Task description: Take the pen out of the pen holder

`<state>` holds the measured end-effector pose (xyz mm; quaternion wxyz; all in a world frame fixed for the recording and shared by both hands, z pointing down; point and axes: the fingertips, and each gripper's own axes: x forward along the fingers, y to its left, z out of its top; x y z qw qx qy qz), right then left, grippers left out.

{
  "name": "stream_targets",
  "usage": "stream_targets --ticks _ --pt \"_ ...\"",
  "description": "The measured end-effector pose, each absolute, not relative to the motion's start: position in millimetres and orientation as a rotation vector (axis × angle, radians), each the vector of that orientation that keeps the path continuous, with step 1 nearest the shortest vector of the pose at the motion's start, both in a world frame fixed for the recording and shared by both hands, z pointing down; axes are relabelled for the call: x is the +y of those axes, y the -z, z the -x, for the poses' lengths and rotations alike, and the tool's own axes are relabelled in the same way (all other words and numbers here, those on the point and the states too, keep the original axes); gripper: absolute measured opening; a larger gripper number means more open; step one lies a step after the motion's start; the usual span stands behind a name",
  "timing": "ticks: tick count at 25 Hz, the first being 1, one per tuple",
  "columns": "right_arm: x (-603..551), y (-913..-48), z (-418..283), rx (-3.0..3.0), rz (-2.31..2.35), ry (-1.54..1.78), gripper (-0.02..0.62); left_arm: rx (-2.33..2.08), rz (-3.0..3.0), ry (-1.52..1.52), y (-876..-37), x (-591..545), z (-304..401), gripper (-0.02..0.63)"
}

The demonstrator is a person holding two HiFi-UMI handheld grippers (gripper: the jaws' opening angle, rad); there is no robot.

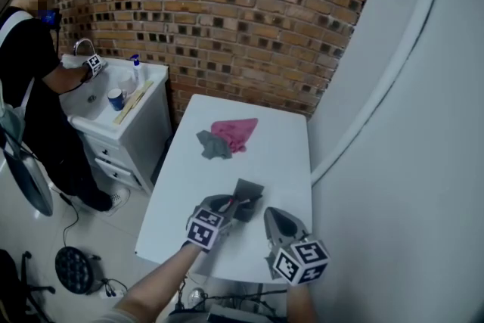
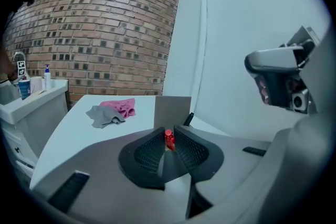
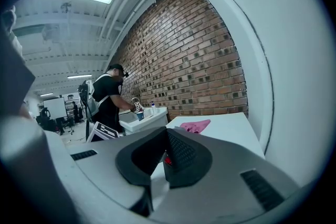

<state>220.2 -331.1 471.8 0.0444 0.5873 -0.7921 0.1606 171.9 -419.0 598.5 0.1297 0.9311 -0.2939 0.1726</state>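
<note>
Your left gripper [image 1: 231,206] pinched the top of a red pen [image 2: 168,140] between its ribbed jaws at the near end of a white table [image 1: 227,170]. The gray pen holder [image 1: 249,190] stood upright just beyond those jaws, close against the gripper's tip in the head view. The jaws hid the pen's lower end, so it could not be told whether that end was still inside the holder.

Your right gripper [image 1: 271,217] hovered just to the right of the holder, over the table's near edge. Its jaws were pressed together at the tips with nothing between them, and only a speck of red showed through the gap lower down.

Farther along the table a crumpled pink cloth [image 1: 234,132] lay touching a gray cloth [image 1: 213,144], both well apart from the holder. A white wall [image 1: 393,125] ran along the table's right side and a brick wall [image 1: 227,11] closed its far end.

To the left, beyond the table, a person in dark clothes [image 1: 30,64] stood at a white sink cabinet [image 1: 144,125], with a blue cup [image 1: 115,98] on its top.
</note>
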Motion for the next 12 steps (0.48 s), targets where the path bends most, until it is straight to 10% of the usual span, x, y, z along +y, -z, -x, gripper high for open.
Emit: stream_targets --ticks 12 --pt "-327.3 -467.0 -219.9 -2.427 -1.801 -0.466 -0.009 -0.829 -2.760 -0.403 -563.1 -412.3 -169.2 0.046"
